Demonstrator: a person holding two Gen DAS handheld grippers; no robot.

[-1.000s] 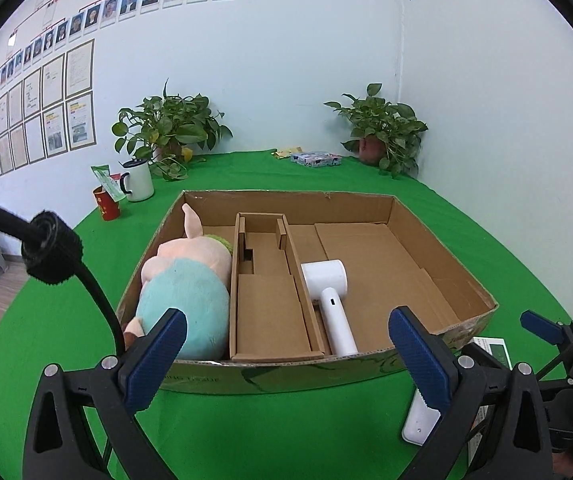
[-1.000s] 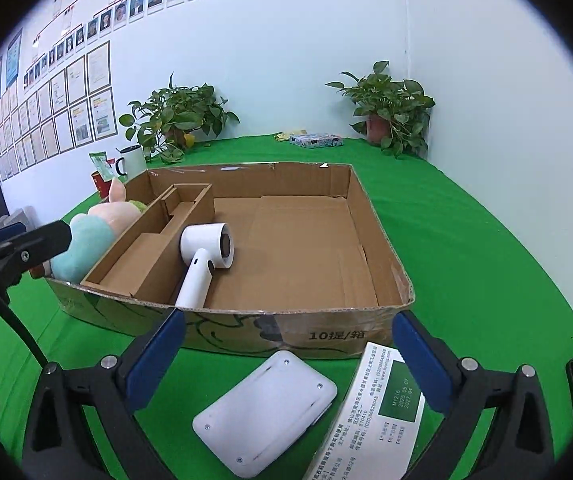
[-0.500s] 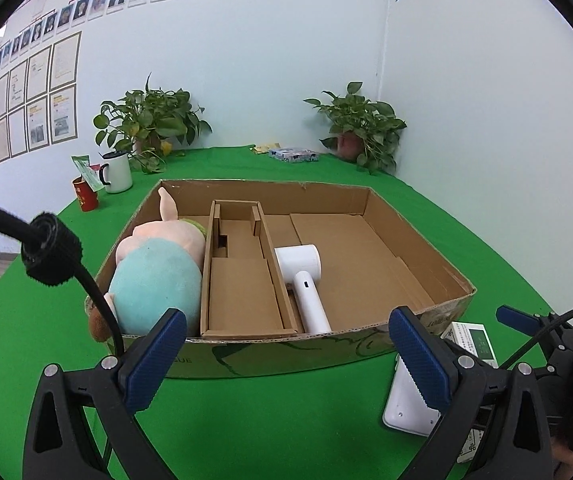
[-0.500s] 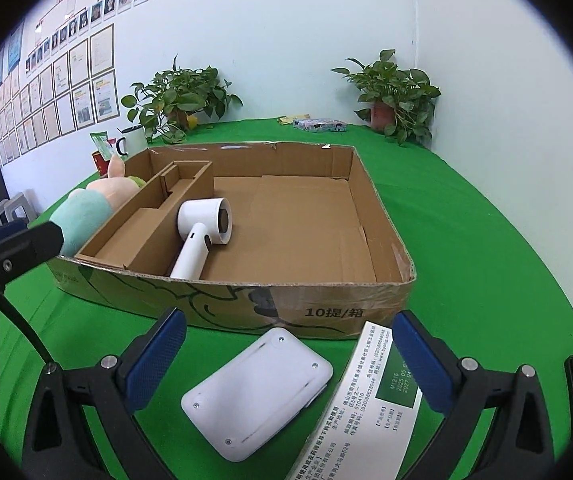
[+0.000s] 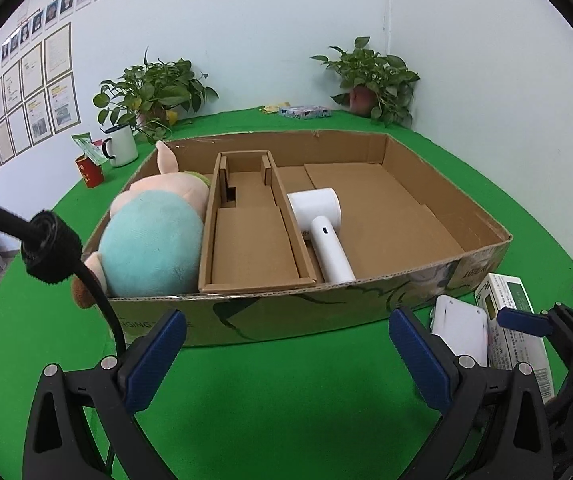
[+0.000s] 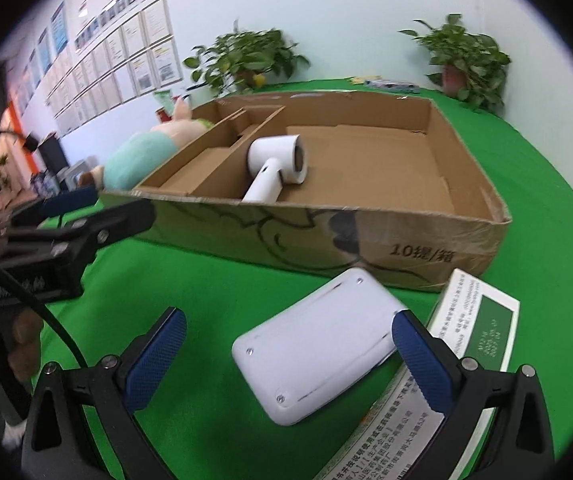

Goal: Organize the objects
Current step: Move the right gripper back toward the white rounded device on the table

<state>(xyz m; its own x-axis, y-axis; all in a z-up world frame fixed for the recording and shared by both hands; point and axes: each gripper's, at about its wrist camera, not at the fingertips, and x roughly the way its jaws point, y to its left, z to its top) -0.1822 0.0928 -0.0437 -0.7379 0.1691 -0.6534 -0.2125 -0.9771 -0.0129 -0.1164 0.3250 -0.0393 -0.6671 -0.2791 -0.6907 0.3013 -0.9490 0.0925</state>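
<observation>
A shallow cardboard box (image 5: 446, 280) (image 6: 326, 240) sits on the green table. It holds a plush toy (image 5: 154, 236) (image 6: 142, 152) at the left, a cardboard insert (image 5: 250, 240) in the middle and a white hair dryer (image 5: 322, 228) (image 6: 276, 164). A white flat device (image 6: 318, 348) (image 5: 460, 326) and a green-and-white carton (image 6: 474, 336) (image 5: 514, 320) lie in front of the box. My right gripper (image 6: 286, 360) is open, jaws on either side of the white device, low over it. My left gripper (image 5: 286, 356) is open and empty before the box's front wall.
Two potted plants (image 5: 154, 92) (image 5: 370, 80) stand at the back by the wall. A white mug (image 5: 120, 146) and a red cup (image 5: 89, 170) stand at the back left. A small packet (image 5: 304, 112) lies at the far edge.
My right gripper has dropped and swung left, closing in over the white device. My left gripper has shifted back and slightly left; the box looks a little farther.
</observation>
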